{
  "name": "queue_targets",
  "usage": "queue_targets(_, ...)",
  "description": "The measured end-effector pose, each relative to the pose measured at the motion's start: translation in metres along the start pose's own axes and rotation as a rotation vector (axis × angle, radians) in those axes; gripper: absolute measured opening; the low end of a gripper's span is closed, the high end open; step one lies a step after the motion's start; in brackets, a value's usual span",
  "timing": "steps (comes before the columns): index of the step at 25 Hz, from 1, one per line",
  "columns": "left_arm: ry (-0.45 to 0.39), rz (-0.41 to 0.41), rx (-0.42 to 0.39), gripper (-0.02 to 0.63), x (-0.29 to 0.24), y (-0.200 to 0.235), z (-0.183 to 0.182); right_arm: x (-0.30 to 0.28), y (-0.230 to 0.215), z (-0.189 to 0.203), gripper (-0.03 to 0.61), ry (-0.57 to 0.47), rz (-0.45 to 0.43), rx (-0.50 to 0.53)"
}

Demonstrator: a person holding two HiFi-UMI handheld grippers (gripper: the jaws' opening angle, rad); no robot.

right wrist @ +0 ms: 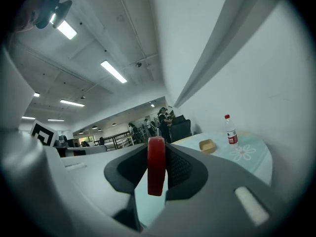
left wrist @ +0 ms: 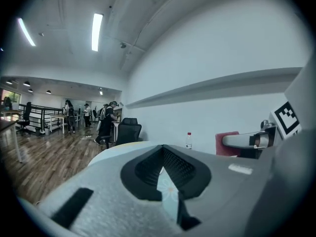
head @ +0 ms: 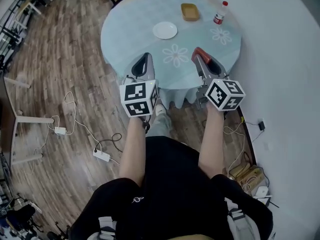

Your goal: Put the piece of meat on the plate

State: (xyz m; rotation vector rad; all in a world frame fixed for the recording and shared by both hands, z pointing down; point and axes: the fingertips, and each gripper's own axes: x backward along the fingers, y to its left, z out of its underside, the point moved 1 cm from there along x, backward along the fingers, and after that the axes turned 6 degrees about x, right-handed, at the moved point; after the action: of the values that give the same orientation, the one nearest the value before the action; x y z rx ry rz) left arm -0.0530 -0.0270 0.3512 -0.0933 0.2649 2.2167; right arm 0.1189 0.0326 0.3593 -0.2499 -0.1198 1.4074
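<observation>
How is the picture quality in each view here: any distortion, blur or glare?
Head view: evenly lit and sharp, but the wide lens bends the floor boards around the table. Left gripper view: strong fisheye, dark corners, ceiling lights blown out. Right gripper view: same fisheye and dark rim; the piece of meat close to the lens looks slightly soft, the bottle sharper.

A person stands at the near edge of a round table (head: 125,31), left gripper (head: 146,59) and right gripper (head: 199,57) over it, the right clasping a red piece of meat (head: 196,52). A white plate (head: 165,30) sits mid-table, with a tan dish (head: 190,12) and a bottle (head: 219,13) at the far edge.
</observation>
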Motion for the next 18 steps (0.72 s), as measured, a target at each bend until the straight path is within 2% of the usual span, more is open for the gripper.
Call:
queue_targets(4,0.054,-0.001,-0.004,0.002,-0.065,0.026,0.001,-0.057,-0.038,0.012,0.103,0.038,0.036,-0.047)
queue_targets(11,0.106,0.004,-0.003,0.002,-0.163,0.070,-0.008,-0.163,-0.065,0.006,0.103,0.073,0.022,-0.057)
queue_targets(15,0.119,0.008,0.033,0.001,-0.206,0.086,-0.008,-0.197,-0.078,0.008,0.103,0.110,0.020,-0.034)
queue_targets(18,0.145,0.018,0.056,0.001,-0.231,0.086,0.001,-0.208,-0.105,0.012,0.103,0.141,0.048,-0.065)
